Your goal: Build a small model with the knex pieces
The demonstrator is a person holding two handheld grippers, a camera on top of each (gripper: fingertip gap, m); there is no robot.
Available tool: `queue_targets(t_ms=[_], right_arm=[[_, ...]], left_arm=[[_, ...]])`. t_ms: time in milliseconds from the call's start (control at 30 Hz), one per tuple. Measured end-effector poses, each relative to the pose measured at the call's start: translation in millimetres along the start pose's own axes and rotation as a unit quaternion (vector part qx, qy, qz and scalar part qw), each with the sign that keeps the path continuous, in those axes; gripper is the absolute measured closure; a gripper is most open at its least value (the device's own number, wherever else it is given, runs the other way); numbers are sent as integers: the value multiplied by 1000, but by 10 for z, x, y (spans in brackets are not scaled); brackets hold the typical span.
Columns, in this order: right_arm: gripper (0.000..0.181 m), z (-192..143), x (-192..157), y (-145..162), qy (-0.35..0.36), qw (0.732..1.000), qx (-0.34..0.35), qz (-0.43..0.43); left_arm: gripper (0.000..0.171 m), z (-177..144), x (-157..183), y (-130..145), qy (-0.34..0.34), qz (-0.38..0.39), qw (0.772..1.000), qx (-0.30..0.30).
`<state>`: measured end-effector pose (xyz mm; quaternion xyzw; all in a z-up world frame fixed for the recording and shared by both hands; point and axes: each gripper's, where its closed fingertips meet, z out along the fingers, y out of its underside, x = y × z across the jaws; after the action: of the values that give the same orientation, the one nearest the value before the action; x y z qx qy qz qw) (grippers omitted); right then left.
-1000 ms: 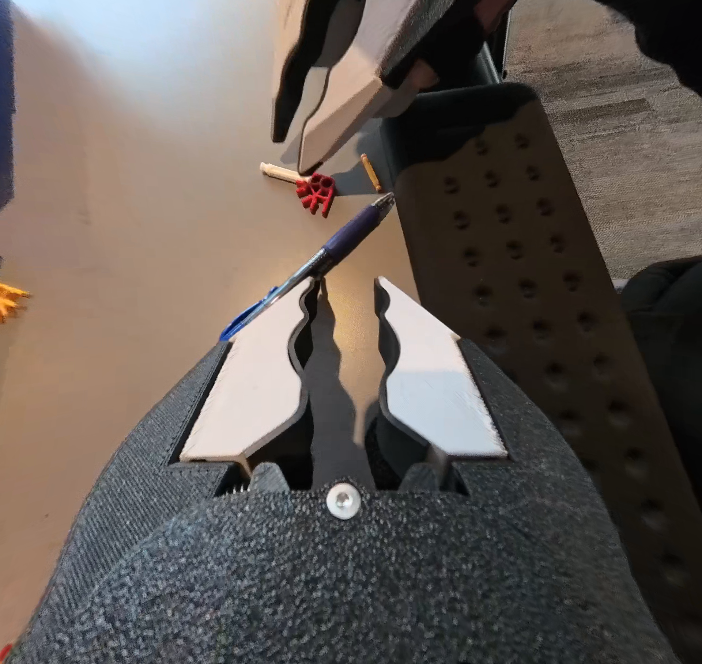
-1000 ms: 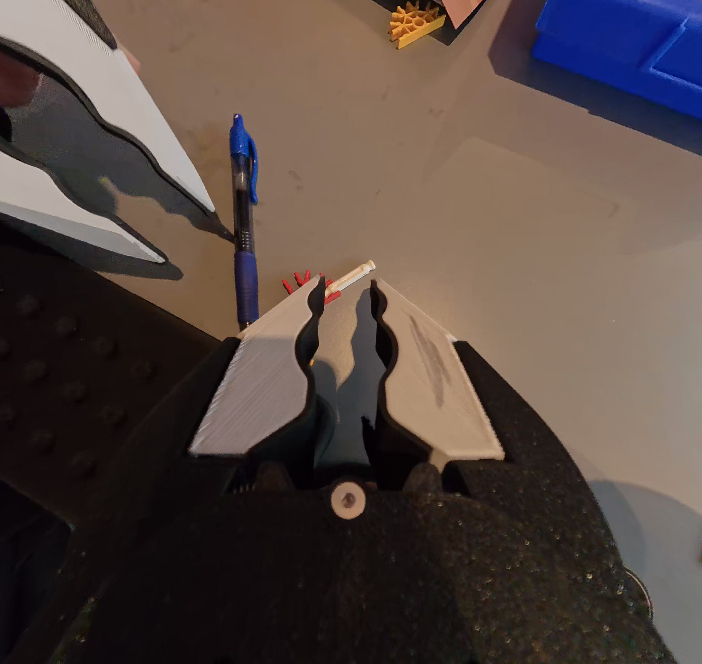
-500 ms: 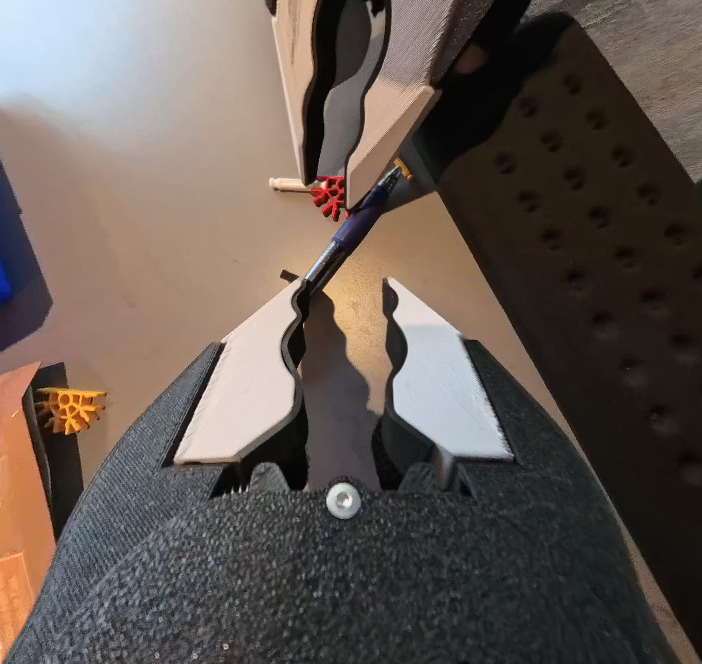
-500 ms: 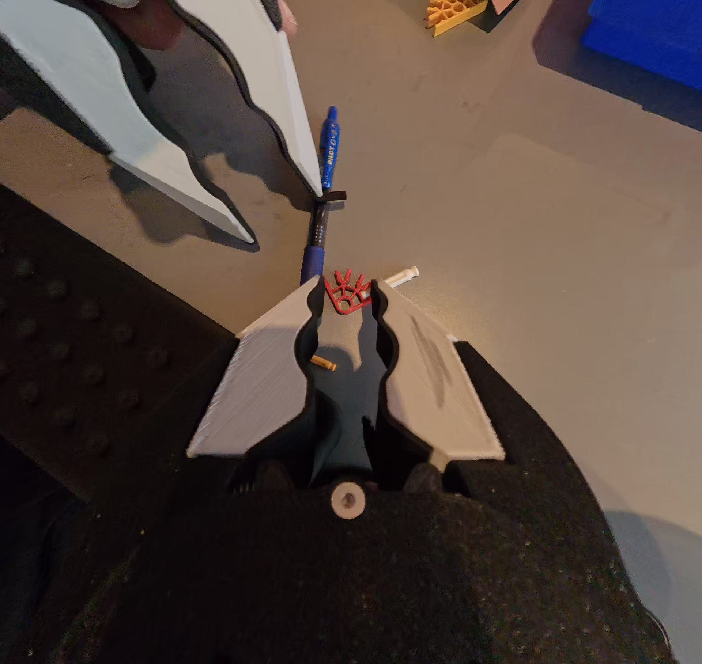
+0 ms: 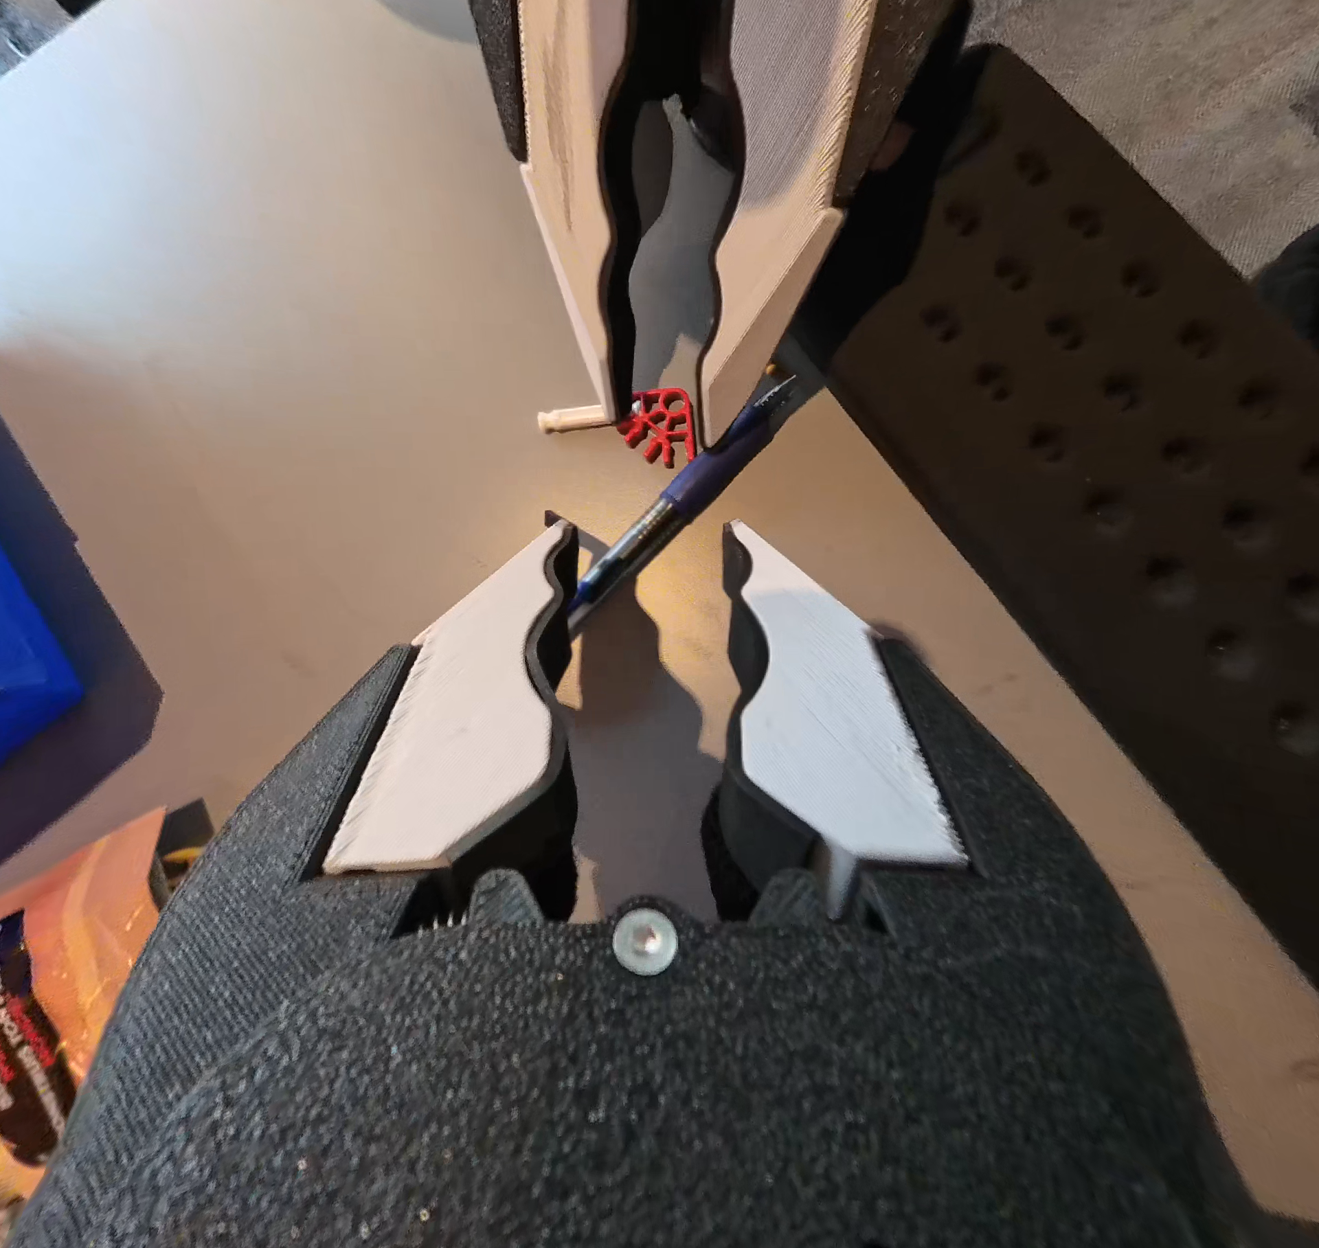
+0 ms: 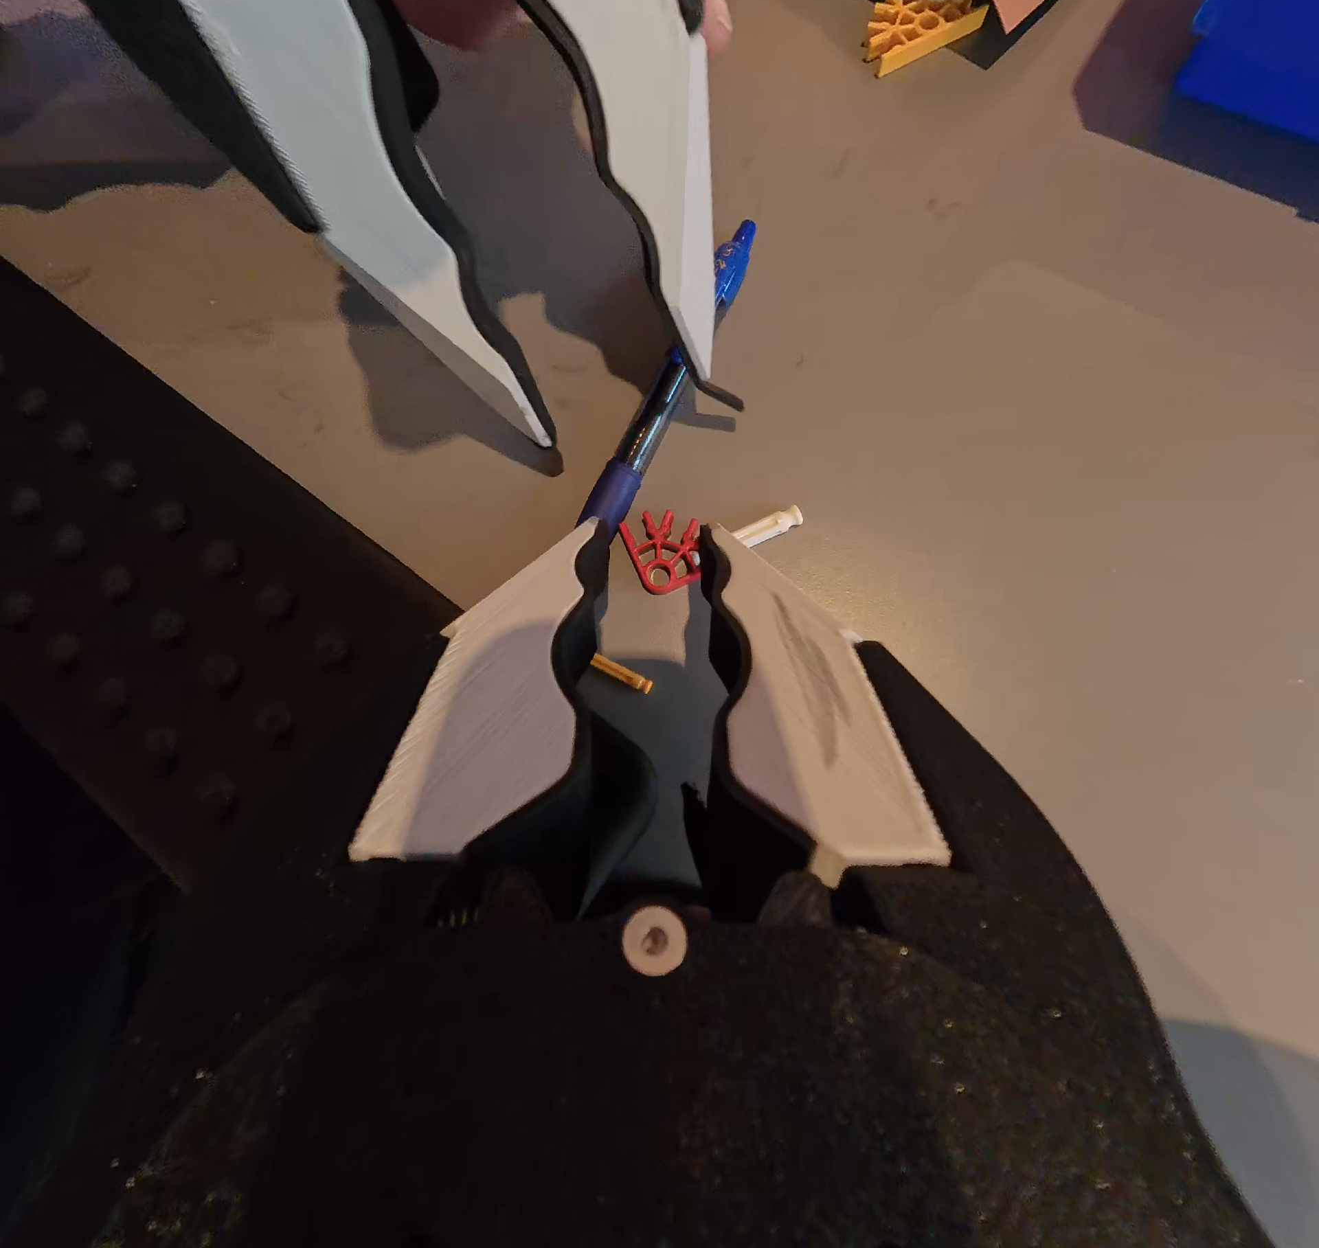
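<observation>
Landmark: red connector piece [image 6: 660, 561] flat on the grey table [image 6: 999, 429]. Right gripper [image 6: 648, 541] is part open, fingertips either side of the red piece, right fingertip touching or nearly touching it; nothing clamped. A white rod [image 6: 767, 525] pokes out from the red piece on its far-right side. A small yellow peg [image 6: 621, 673] lies on the near side, between the right gripper's fingers. Blue pen [image 6: 646, 429] runs diagonally just left of the red piece, tip toward the black perforated mat [image 6: 178, 571]. Left gripper [image 5: 648, 536] is wide open and empty beyond the red piece, one fingertip against the pen barrel. Yellow connector [image 6: 921, 25] and blue bin [image 6: 1256, 50] lie well beyond.
</observation>
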<state>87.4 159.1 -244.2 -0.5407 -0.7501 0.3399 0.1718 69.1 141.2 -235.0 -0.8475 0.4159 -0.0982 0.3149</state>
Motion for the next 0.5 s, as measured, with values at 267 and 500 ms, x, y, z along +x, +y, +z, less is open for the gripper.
queue_targets(t_ms=[267, 500], right_arm=[[156, -4, -12, -1, -14, 1000, 8, 5], [156, -29, -15, -37, -18, 1000, 22, 0]], left_arm=[[155, 141, 45, 114, 51, 7, 998, -33], [163, 30, 146, 230, 14, -18, 999, -41]])
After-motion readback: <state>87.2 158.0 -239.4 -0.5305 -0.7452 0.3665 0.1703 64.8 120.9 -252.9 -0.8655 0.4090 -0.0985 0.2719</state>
